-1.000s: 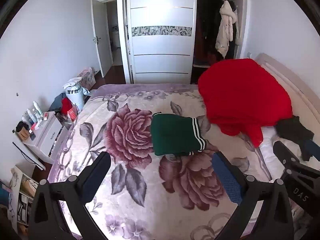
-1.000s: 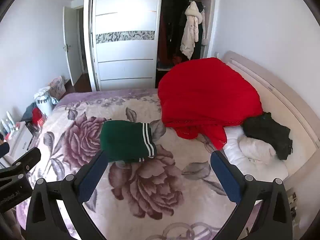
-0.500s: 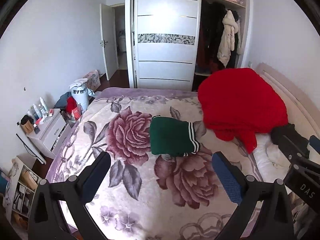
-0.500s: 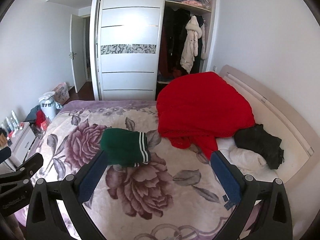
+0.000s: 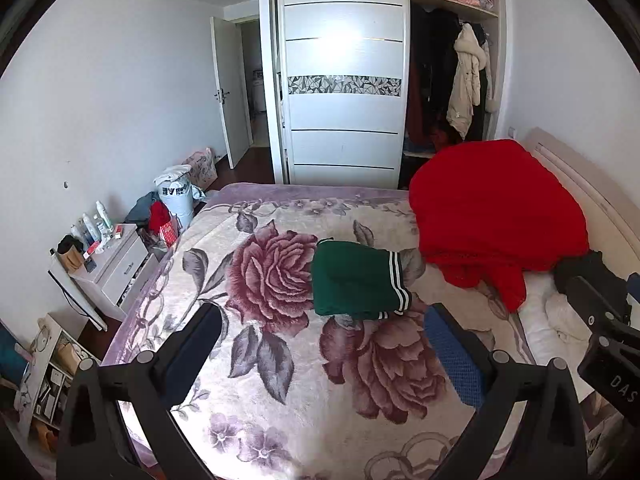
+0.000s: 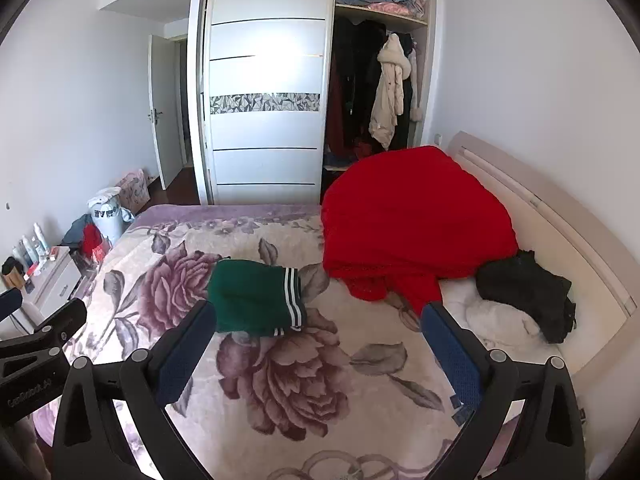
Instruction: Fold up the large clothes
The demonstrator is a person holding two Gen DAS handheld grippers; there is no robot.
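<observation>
Floral bedspread (image 5: 280,380) below; left claw (image 5: 320,354), right claw (image 6: 320,344) spread wide, empty, above folded green garment (image 6: 256,300)

Empty tongs (image 6: 318,346) gape above folded green garment (image 6: 256,296).

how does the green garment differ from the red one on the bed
The green garment is folded into a compact flat rectangle; the red one lies as a large rumpled mound. Green shows white stripes at one edge; red is plain. Green sits mid-bed, red nearer the headboard. Both rest on the floral blanket.
</observation>
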